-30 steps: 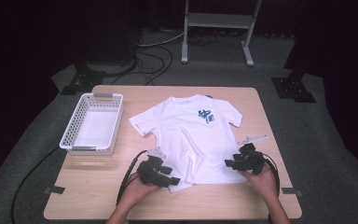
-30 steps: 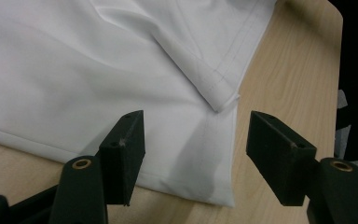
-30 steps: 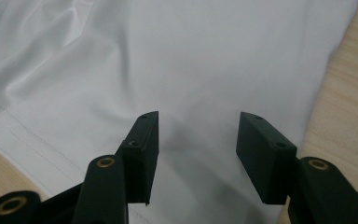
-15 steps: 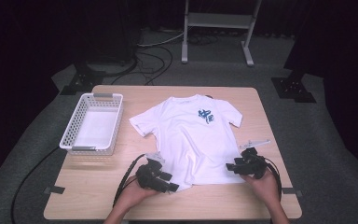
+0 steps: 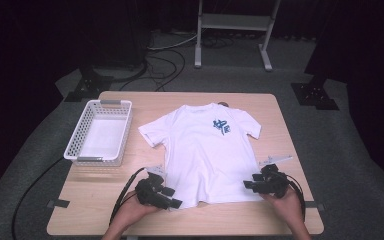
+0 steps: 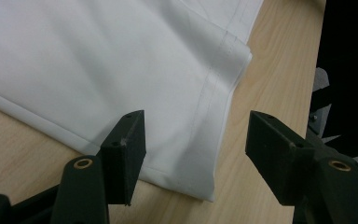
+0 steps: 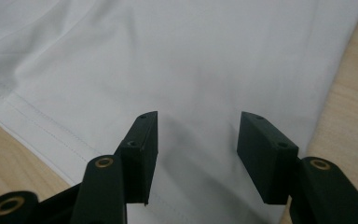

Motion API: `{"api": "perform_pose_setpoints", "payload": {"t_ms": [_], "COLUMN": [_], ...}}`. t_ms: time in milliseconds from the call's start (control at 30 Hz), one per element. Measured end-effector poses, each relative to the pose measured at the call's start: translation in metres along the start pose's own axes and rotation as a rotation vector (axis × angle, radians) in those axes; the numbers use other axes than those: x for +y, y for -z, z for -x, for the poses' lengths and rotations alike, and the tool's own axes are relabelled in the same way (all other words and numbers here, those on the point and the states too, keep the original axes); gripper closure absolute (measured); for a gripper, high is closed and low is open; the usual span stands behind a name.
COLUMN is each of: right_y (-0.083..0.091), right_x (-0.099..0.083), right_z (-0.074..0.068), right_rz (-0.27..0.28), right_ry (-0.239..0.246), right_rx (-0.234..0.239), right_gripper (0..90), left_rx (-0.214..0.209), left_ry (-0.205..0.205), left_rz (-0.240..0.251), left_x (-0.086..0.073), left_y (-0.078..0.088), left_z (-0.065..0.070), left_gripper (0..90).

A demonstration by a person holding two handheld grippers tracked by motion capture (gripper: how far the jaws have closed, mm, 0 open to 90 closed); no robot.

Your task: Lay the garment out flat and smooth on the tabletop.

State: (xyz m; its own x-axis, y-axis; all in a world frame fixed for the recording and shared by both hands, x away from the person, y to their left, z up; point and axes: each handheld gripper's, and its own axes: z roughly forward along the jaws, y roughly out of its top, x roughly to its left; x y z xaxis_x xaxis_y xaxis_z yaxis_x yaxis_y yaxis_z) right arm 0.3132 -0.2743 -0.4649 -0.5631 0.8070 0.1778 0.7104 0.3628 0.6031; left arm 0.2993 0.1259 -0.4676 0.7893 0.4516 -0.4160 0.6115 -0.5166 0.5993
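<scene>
High view: we see a white t-shirt [image 5: 205,150] lying flat, face up, on the wooden table [image 5: 290,125], collar at the far side, hem at the near side, blue print on the chest. Both sleeves are spread out and no fold is made yet. White basket [image 5: 100,131] sits at the left, apart from the shirt, with nothing in it. Left gripper [image 5: 176,203] is at the near-left hem corner, right gripper [image 5: 247,184] at the near-right hem corner, both low on the cloth; jaw state is too small to tell from here. Left gripper view: left gripper [image 6: 196,140] has its jaws wide apart, straddling the hem corner of the t-shirt [image 6: 98,70], one jaw over the cloth and the other over bare table [image 6: 279,56]; nothing is pinched. Right gripper view: right gripper [image 7: 196,140] also has its jaws wide, both over the t-shirt [image 7: 191,56], close to the stitched hem, with the shirt's side edge and table [image 7: 349,102] just to the right; no cloth sits between them. We judge the work, probably folding the shirt, is at its very start: the shirt is laid out and the grippers are positioned at the hem corners, but the grasp is not yet made. Closing on both corners, the folds themselves and maybe putting it in the basket are all left.
</scene>
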Motion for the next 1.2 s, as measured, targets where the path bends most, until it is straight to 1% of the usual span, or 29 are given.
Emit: {"api": "perform_pose_setpoints", "payload": {"t_ms": [300,600,900,933,1200], "right_y": [0.007,0.013,0.018,0.018,0.023], "right_x": [-0.015,-0.028,-0.038,-0.039,-0.048], "right_z": [-0.014,-0.026,-0.035,-0.036,-0.042], "right_rz": [0.003,0.008,0.014,0.013,0.019], "right_ry": [0.014,0.034,0.039,0.04,0.048], "right_rx": [0.026,0.054,0.08,0.083,0.107], "right_gripper": [46.1,45.7,45.5,45.5,45.2], "left_rx": [0.012,0.014,0.016,0.015,0.014], "left_ry": [0.006,0.019,0.022,0.016,0.013], "left_rz": [-0.021,-0.021,-0.017,-0.017,-0.006], "left_x": [-0.011,-0.021,-0.03,-0.031,-0.04], "left_y": [0.013,0.024,0.029,0.029,0.032], "left_z": [-0.002,-0.003,0.001,0.002,0.008], "left_gripper": [37.4,37.4,36.9,36.8,35.8]}}
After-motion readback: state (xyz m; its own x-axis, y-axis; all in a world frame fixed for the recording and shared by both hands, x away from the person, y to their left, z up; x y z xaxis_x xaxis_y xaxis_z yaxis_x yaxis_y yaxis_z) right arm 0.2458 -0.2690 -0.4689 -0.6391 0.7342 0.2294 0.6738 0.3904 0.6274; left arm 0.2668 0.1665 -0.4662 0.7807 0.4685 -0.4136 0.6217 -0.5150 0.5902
